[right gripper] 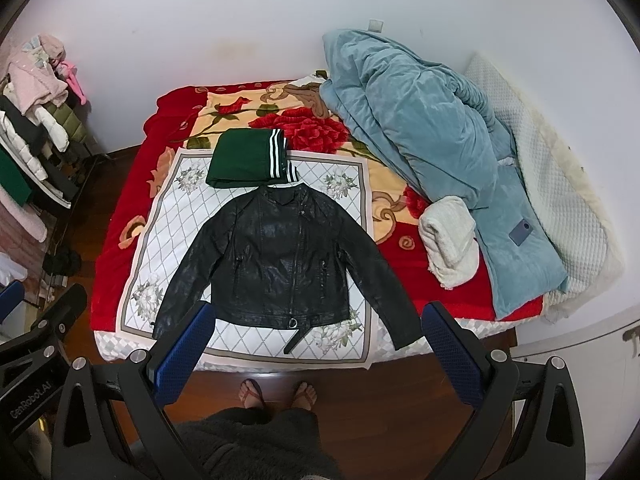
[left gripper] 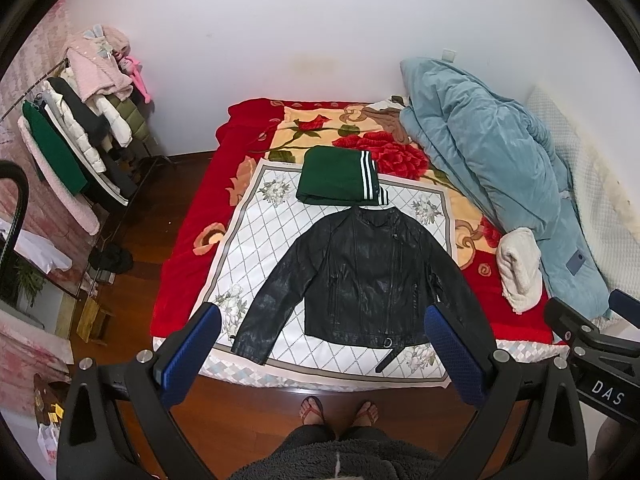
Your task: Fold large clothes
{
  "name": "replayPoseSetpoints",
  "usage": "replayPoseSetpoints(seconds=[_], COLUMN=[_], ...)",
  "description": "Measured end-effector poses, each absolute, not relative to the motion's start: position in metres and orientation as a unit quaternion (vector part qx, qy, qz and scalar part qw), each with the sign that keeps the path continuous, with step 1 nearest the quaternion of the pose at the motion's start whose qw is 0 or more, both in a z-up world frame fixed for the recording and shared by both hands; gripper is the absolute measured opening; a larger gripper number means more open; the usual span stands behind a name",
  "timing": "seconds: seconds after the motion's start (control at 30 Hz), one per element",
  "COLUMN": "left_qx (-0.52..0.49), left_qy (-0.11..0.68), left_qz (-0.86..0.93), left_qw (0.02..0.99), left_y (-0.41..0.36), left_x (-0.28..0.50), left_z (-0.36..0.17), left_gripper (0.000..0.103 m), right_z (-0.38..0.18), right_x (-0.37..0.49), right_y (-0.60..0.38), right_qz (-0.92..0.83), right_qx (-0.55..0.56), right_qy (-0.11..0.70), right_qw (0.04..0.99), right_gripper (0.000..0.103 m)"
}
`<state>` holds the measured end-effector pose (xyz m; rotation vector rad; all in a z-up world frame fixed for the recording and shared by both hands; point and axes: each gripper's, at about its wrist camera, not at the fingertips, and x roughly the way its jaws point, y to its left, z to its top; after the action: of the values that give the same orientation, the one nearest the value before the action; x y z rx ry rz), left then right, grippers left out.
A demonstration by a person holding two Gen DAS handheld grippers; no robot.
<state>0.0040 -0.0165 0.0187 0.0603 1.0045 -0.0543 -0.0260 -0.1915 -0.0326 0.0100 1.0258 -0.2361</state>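
Observation:
A black leather jacket lies flat, front up, sleeves spread, on a white diamond-pattern cloth on the bed; it also shows in the right wrist view. A folded green garment with white stripes lies just beyond its collar, also in the right wrist view. My left gripper is open and empty, held above the jacket's hem. My right gripper is open and empty, also held high over the bed's near edge. Neither touches the jacket.
A bunched blue quilt and a white towel roll lie on the bed's right side, with a phone on the quilt. A loaded clothes rack stands at the left. The person's feet stand on the wood floor by the bed.

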Motion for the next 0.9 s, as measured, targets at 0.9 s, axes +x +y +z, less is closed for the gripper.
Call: replayPoseSetpoints(seconds=[0.9], left_qx=[0.128], left_qy=[0.538], left_qz=[0.055], left_qw=[0.831], left_y=[-0.107], left_x=[0.166], left_z=[-0.241], left_gripper=[0.103], right_z=[-0.433], right_x=[0.011], right_y=[-0.479], right_qz=[-0.247], right_qx=[0.451], right_qy=[0.524], right_qw=[0.679], right_gripper=[0.072])
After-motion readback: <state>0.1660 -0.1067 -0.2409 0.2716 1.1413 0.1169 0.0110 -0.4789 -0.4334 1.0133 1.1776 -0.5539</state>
